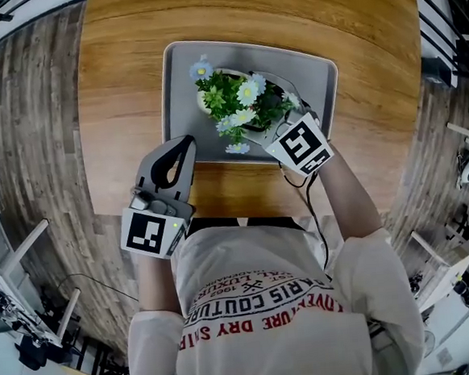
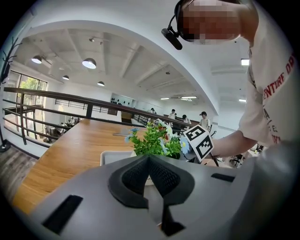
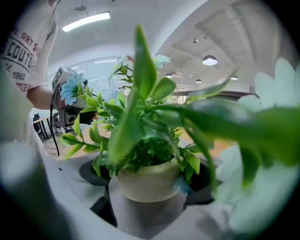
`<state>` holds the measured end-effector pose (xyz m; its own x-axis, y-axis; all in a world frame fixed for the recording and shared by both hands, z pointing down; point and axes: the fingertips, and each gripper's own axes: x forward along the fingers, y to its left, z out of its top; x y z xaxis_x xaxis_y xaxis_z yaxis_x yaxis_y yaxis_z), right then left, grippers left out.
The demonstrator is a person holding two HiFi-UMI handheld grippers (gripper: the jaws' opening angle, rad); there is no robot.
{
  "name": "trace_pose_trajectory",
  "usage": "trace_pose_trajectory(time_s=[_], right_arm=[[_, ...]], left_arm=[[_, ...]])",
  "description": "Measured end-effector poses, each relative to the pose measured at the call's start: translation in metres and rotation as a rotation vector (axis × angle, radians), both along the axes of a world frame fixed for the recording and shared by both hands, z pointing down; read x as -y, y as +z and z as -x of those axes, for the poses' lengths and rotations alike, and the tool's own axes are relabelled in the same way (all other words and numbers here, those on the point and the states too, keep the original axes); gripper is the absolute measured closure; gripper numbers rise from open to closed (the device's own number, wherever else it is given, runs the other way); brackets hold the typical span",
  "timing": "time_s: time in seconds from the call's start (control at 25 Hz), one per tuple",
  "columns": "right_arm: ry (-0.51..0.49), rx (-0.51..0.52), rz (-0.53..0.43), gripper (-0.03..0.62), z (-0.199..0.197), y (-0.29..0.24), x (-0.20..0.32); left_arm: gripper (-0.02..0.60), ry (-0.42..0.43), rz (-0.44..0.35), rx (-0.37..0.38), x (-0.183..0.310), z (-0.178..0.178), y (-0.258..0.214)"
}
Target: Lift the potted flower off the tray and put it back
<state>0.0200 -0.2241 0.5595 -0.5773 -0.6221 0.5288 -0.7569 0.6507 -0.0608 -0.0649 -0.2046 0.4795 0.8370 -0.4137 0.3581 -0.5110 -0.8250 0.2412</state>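
Observation:
The potted flower (image 1: pixel 240 105), green leaves with white and blue blooms in a cream pot (image 3: pixel 147 180), stands in the grey tray (image 1: pixel 181 73) on the round wooden table (image 1: pixel 126 37). My right gripper (image 1: pixel 274 127) reaches into the tray's near right side, its tips hidden under the leaves. In the right gripper view its dark pads (image 3: pixel 96 171) sit against both sides of the pot, shut on it. My left gripper (image 1: pixel 187 140) lies at the tray's near left edge, shut on nothing. In the left gripper view, the left gripper (image 2: pixel 149 159) points at the flower (image 2: pixel 154 140) and tray (image 2: pixel 112 157).
The table's near edge runs right against the person's body. A black cable (image 1: pixel 313 209) hangs from the right gripper. Wood-plank floor (image 1: pixel 28 126) surrounds the table, with a dark railing (image 2: pixel 56 93) beyond its far side.

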Motion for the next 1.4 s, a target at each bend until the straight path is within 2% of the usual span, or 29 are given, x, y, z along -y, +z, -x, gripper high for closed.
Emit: trace_pose_trajectory(time_s=[0.36,0.76,0.92,1.12,1.4], right_arm=[[0.044,0.006,-0.006,0.117,-0.002,-0.007,-0.004],[0.183,0.016,-0.124,0.117,-0.012,-0.072,0.007],[0.255,0.013,-0.157,0.117,-0.030,-0.108,0.000],[0.397,0.026,-0.217,0.117,-0.059,-0.153,-0.014],[0.553,0.019,-0.307,0.117,-0.076,-0.194,-0.056]], left_arm=[[0.569,0.014,-0.022,-0.004,-0.006,-0.001,-0.009],[0.569,0.047,-0.088,-0.016,0.003,0.009,-0.039],[0.569,0.064,-0.150,-0.039,0.007,0.002,-0.068],[0.569,0.098,-0.252,-0.079,0.016,-0.009,-0.107],[0.569,0.151,-0.360,-0.112,0.007,-0.017,-0.143]])
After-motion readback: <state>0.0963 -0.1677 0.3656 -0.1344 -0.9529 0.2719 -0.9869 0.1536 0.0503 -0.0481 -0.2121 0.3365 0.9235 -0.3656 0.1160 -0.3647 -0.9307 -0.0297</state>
